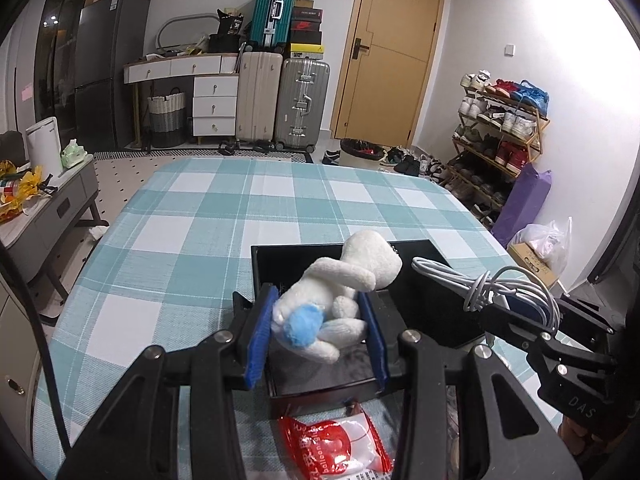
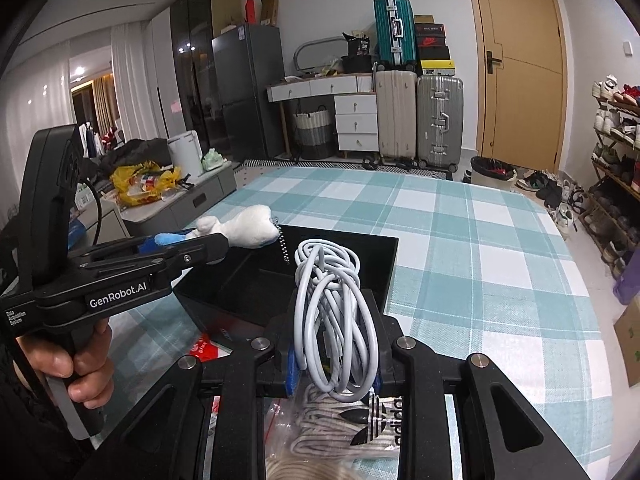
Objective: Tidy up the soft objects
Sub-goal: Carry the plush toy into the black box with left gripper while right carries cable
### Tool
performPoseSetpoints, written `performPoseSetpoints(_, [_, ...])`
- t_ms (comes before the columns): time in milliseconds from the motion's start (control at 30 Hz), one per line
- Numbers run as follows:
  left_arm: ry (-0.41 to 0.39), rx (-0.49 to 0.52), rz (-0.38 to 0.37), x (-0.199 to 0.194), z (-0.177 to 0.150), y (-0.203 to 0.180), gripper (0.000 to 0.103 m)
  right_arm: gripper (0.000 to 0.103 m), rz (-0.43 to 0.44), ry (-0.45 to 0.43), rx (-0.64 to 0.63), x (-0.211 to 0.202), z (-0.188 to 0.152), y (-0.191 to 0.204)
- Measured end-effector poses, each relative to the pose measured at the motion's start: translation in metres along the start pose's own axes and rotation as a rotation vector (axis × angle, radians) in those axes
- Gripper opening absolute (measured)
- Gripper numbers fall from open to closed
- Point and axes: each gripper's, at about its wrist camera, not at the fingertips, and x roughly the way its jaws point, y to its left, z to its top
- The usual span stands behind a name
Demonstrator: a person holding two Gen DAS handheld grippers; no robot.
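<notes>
plush toy (image 1: 336, 300) and cable (image 2: 334, 312) gripped over box (image 1: 424, 304).

We had the white plush toy (image 1: 340, 300) with its fluffy blue tail hanging over the black box (image 1: 280, 260), lying on its side, head toward 1 o'clock in the left wrist view, a little ball chain dangling off it. The coiled white cable (image 2: 334, 316) sat bundled in loose loops above the box's 3 o'clock side. Closer to us, at 6 o'clock from the box on the checkered cloth, lay a red-and-white balloon packet (image 1: 336, 448) and a clear bag of cream cord (image 2: 332, 428) with a black trefoil logo.
</notes>
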Motion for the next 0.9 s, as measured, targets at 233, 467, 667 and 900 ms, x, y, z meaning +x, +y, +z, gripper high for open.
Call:
performPoseSetpoints(233, [0.016,0.005,0.006,0.011,0.001,-0.001,0.04,0.025,-0.006,0.018,-0.038,0.012,0.002,0.004])
performPoseSetpoints(467, [0.034,0.019,0.0,0.02,0.001,-0.004,0.04,0.025,-0.003,0.029,-0.074,0.026,0.007,0.009])
performPoseSetpoints(667, [0.056,0.035,-0.007,0.027,0.0,-0.006,0.04,0.026,0.0,0.063,-0.099,0.046,0.008,0.007])
performPoseSetpoints(900, [0.075,0.062,-0.01,0.031,-0.002,-0.01,0.041,0.026,0.004,0.112,-0.105,0.064,0.007,0.001])
